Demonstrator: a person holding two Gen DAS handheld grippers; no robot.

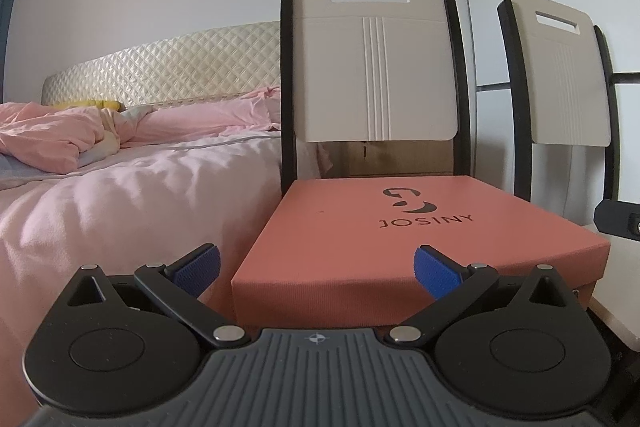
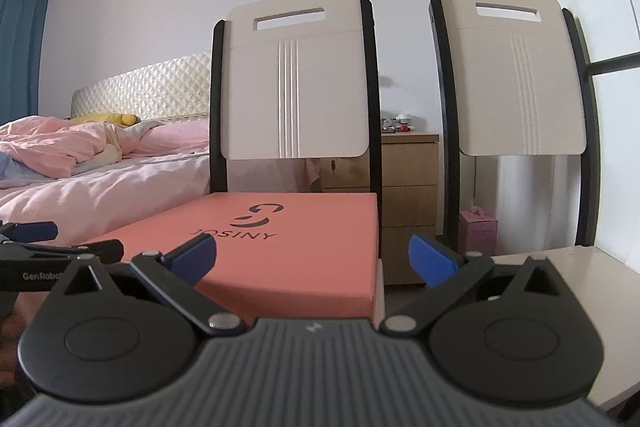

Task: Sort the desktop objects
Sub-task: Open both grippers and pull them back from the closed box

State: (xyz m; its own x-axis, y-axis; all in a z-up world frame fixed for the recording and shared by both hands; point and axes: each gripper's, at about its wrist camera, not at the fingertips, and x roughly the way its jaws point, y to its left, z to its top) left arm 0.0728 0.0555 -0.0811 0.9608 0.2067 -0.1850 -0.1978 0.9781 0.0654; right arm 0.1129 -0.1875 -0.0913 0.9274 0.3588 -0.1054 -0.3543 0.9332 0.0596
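Note:
A salmon-pink JOSINY box (image 1: pixel 400 239) lies flat on the seat of a white chair with a black frame (image 1: pixel 376 67). It also shows in the right wrist view (image 2: pixel 288 251). My left gripper (image 1: pixel 318 269) is open and empty, level with the box's near edge. My right gripper (image 2: pixel 312 259) is open and empty, just right of the box's near corner. The left gripper's blue-tipped finger (image 2: pixel 32 231) shows at the left edge of the right wrist view.
A bed with pink bedding (image 1: pixel 120 195) lies to the left. A second white chair (image 2: pixel 516 75) stands to the right, its seat (image 2: pixel 580 287) near my right gripper. A wooden drawer unit (image 2: pixel 408 195) with small items stands behind by the wall. A pink carton (image 2: pixel 478 229) sits on the floor.

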